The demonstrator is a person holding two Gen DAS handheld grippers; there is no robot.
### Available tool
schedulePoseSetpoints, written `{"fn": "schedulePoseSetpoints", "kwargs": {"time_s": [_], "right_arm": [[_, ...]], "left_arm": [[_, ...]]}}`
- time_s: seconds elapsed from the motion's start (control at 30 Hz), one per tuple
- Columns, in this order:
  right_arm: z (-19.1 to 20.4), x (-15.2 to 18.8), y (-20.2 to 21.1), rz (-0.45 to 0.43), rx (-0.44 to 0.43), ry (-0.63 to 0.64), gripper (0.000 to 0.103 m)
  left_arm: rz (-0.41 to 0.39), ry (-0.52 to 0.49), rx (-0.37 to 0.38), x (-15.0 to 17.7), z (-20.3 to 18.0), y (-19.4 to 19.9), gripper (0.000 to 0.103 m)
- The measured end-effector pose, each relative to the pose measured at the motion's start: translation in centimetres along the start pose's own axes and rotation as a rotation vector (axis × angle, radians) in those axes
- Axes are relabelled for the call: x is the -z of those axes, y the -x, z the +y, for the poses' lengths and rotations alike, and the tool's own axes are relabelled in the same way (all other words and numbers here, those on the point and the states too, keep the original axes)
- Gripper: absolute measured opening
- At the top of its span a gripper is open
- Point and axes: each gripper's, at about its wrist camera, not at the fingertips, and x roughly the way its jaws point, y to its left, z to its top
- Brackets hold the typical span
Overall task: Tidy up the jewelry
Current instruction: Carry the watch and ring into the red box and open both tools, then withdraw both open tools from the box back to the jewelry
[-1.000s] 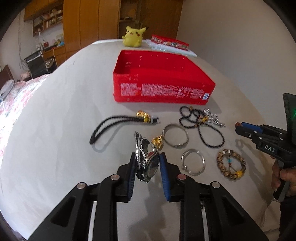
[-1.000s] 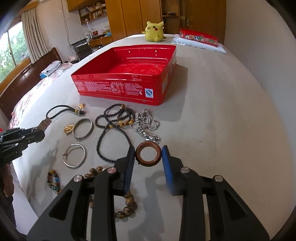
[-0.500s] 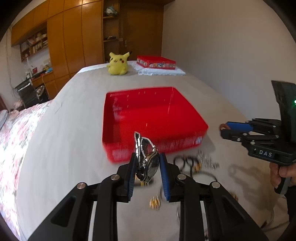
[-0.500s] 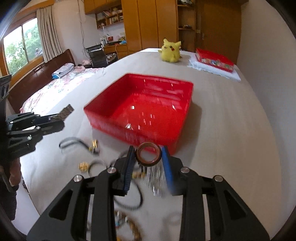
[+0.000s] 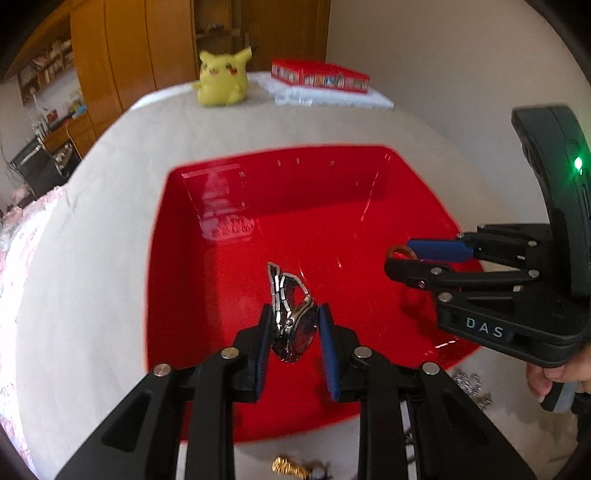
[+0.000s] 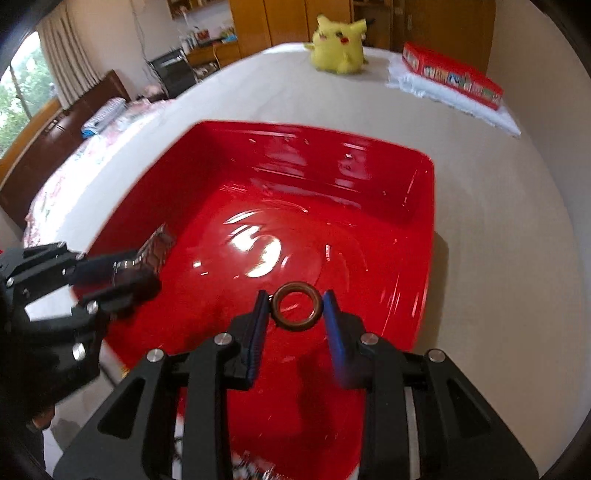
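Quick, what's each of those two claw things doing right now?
Left gripper: closed on a silver watch.
Right gripper: closed on a brown ring.

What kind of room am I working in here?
Probably a bedroom: the red tray sits on a sheet-covered bed with a yellow plush toy, wooden wardrobes behind and a curtained window.

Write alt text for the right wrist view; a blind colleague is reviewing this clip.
The right claw holds a brown ring over an empty red tray on a pale bed. At left, the left claw holds a metal watch over the same tray; a yellow plush sits beyond.
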Motion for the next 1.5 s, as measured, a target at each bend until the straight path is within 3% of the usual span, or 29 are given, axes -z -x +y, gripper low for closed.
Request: {"fn": "schedulePoseSetpoints", "kwargs": {"time_s": [0.23,0.37,0.43,0.5,0.63,0.8,0.97,1.17,1.33,1.5], "right_arm": [[0.2,-0.9,-1.4,0.027,0.085,0.059,0.029],[0.7,-0.8,-1.9,0.044,0.135,0.109,0.034],[0.9,-0.7,-2.0,0.045,0.134,0.115,0.037],[1.2,-0.6,-2.0,0.047,0.137,0.121,0.04],[1.2,-0.2,-1.1,0.027,0.137,0.111,0.046],[0.7,1.5,4.3,-0.079,0.11,0.081,0.05],[1.7,8.0,11.8,-0.18,0.018,0.069,0.059],[2.9,17.9,13.9,-0.142,-0.077,0.024,0.059],[3.5,23.4,13.3,-0.107,-0.087,-0.022,0.057],[3.4,25.3,11.9,-0.071,-0.059,-0.033,0.051]], "left_arm": [[0.074,-0.001,-0.015,-0.4,0.2,-2.5,0.025],[0.071,0.014,-0.018,-0.7,0.6,-2.7,0.025],[0.064,0.006,-0.024,-0.8,0.5,-2.5,0.027],[0.058,0.001,-0.027,-0.9,0.5,-2.2,0.037],[0.015,0.002,-0.046,-0.6,0.7,-0.2,0.045],[-0.108,-0.034,-0.066,2.9,0.4,6.8,0.059],[-0.159,-0.075,-0.012,10.1,-1.2,12.4,0.064],[-0.171,-0.143,0.005,18.3,-5.1,15.5,0.068],[-0.12,-0.072,0.09,20.1,-6.1,13.0,0.07],[-0.045,-0.083,0.109,20.1,-7.4,9.3,0.07]]}}
